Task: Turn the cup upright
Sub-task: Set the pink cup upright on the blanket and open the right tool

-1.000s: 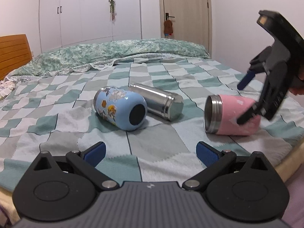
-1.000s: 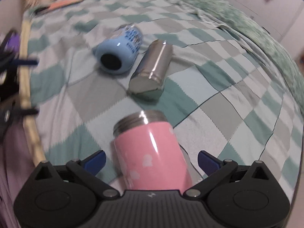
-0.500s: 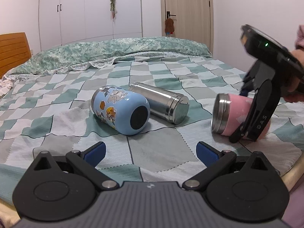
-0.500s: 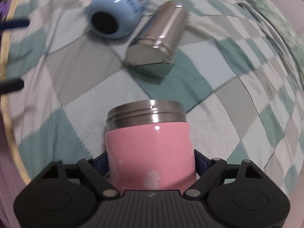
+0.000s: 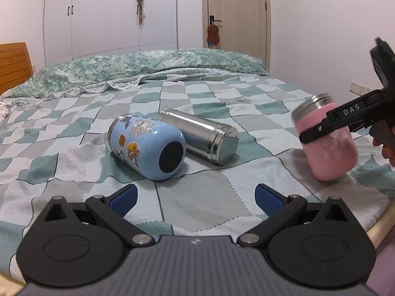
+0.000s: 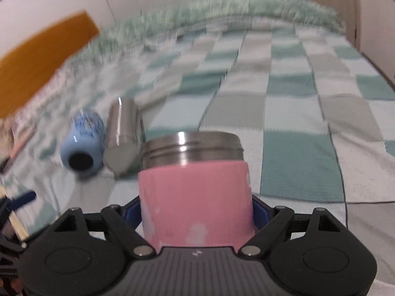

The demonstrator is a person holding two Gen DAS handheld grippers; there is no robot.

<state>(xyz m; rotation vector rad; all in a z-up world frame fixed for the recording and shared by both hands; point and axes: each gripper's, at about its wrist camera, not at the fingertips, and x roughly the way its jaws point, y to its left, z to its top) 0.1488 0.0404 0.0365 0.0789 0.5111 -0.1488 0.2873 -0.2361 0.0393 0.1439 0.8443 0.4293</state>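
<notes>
The right gripper (image 6: 196,212) reaches in from the right side of the bed (image 5: 222,204), roughly level, its 2 blue-padded fingers (image 6: 259,209) pinching the pink cup (image 5: 325,143) around its body. The cup is held nearly upright, its steel threaded rim (image 5: 312,104) on top and leaning slightly left, its base low over the checked quilt (image 5: 61,157) near the bed's right edge; whether the base touches the quilt cannot be told. A bit of the person's hand (image 5: 387,148) shows behind the gripper.

The left gripper (image 5: 195,198) hangs low at the near edge of the bed, fingers spread wide around nothing.

A blue cartoon cup (image 5: 145,145) and a steel cup (image 5: 200,139) lie on their sides just beside each other mid-bed, well left of the pink cup. Open quilt stretches between them and the pink cup, and behind toward the green pillow roll (image 5: 138,66).
</notes>
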